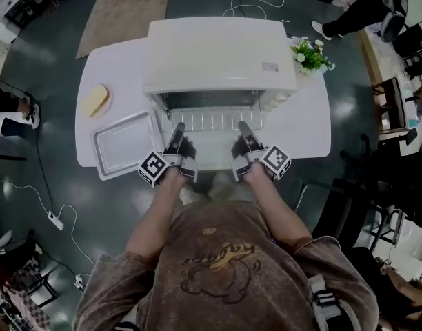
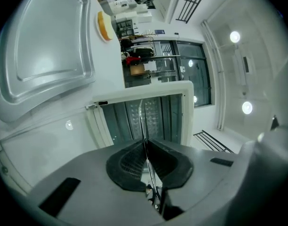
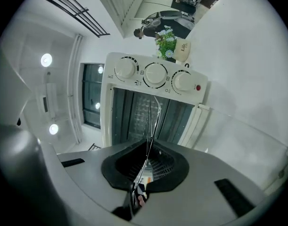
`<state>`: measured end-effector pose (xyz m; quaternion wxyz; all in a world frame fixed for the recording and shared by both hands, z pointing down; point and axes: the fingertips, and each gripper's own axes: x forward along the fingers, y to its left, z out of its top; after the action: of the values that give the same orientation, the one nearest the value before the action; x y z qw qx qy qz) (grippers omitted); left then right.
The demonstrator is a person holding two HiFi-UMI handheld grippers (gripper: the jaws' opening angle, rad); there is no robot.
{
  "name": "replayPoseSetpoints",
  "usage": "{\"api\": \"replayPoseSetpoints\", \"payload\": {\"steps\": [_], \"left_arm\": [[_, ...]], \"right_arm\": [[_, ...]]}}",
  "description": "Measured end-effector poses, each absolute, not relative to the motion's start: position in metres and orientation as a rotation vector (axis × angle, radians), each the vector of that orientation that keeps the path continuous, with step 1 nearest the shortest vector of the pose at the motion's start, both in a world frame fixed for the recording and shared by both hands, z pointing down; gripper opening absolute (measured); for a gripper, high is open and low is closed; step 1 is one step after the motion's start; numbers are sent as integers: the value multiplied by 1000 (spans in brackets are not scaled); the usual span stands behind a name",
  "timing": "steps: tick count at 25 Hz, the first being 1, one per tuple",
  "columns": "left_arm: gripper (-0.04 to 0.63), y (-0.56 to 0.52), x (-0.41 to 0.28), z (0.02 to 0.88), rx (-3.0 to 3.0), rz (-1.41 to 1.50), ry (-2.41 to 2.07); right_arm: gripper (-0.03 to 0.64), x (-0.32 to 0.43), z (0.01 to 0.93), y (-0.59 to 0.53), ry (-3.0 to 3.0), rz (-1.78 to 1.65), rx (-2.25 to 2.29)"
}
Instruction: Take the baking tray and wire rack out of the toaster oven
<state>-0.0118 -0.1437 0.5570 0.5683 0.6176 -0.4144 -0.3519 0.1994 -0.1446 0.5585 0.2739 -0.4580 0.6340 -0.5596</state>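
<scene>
At the lower middle of the head view, my left gripper [image 1: 176,131] and right gripper [image 1: 245,129] are both clenched on the front edge of the thin silver wire rack [image 1: 212,121]. The rack lies level, partly drawn out of the mouth of the white boxy toaster oven [image 1: 218,54]. Each gripper view shows the wire pinched edge-on between its black jaws. Just left of my left gripper, the shallow silver metal baking tray [image 1: 125,143] rests on the white table [image 1: 307,126]. Farther off, a slice of bread [image 1: 96,100] lies at middle left and a pot of flowers [image 1: 309,55] stands at upper right.
</scene>
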Motion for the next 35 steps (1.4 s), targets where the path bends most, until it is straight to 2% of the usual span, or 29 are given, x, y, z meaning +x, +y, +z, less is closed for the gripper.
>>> {"api": "replayPoseSetpoints", "payload": {"steps": [19,35], "left_arm": [[6,-32,-8,531,1440,-812,-890],[6,31,-85,512,1390,-954,-1056]], "right_arm": [[9,200,535,-39,1836,-1522,-1197],[9,115,513,-17,2114,-1608,-919]]}}
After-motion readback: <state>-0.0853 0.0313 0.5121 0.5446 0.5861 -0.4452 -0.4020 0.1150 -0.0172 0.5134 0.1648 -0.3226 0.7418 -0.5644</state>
